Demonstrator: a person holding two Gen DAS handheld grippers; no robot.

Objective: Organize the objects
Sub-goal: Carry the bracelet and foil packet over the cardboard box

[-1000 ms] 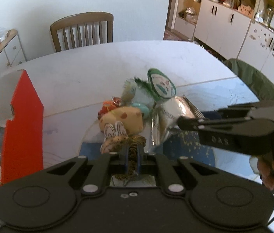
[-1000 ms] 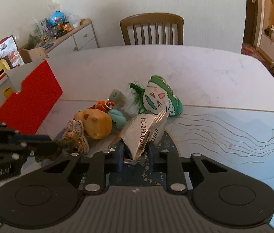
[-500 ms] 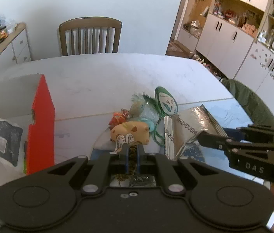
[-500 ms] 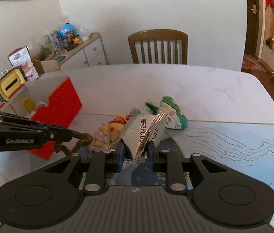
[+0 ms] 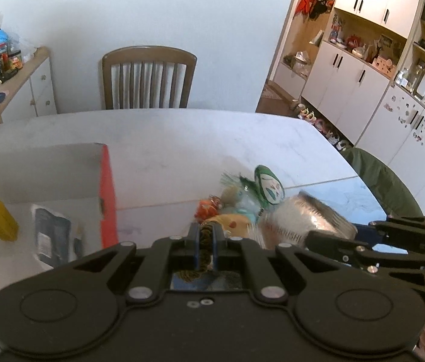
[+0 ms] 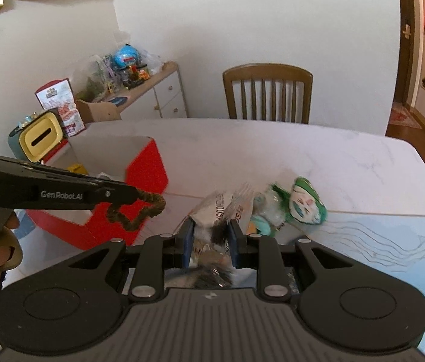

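Lifted clear of the toy pile (image 5: pixel 242 205), the left gripper (image 5: pixel 205 235) pinches a brown scrunchie (image 6: pixel 140 211) and the right gripper (image 6: pixel 210 238) clamps a foil packet (image 6: pixel 224 208) (both presumably bound for the red box (image 6: pixel 140 187) at left).

My left jaws pinch a brown twisted scrunchie (image 6: pixel 140 211), dangling above the tabletop (image 6: pixel 272 150) near the red box (image 6: pixel 144 175). My right jaws clamp a crumpled silver foil bag (image 6: pixel 218 211). Plush toys (image 5: pixel 268 184) lie heaped beyond.
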